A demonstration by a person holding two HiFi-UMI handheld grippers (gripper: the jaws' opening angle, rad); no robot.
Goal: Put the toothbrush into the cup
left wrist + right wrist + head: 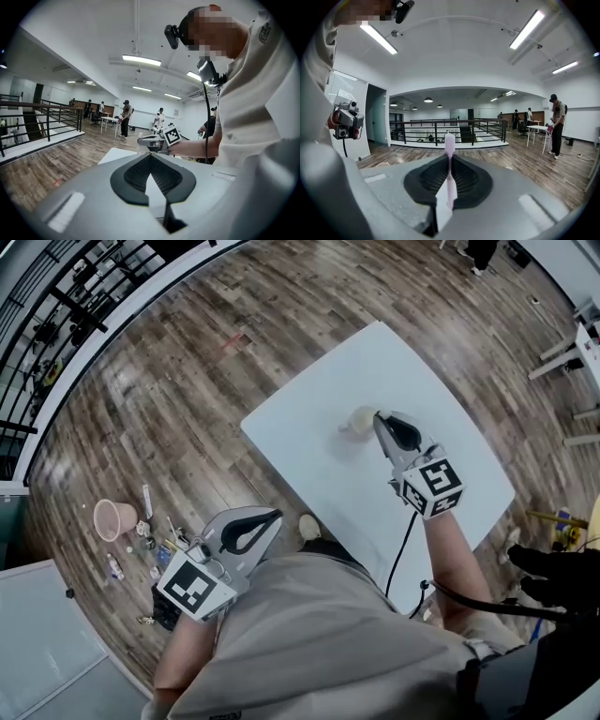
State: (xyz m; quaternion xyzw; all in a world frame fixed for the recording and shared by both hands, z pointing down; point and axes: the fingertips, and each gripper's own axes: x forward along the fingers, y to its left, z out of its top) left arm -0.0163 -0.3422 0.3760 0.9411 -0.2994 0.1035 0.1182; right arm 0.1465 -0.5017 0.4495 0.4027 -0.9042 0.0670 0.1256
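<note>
Over the white table the right gripper clamps a pink toothbrush beside the cup; the left gripper, jaws together and empty, hangs off its near edge.

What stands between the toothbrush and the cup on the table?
Nothing visible does. The right claw holds the toothbrush, and its tip is right beside the cup on the table.

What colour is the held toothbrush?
The toothbrush is pale pink, clearest in the right gripper view.
</note>
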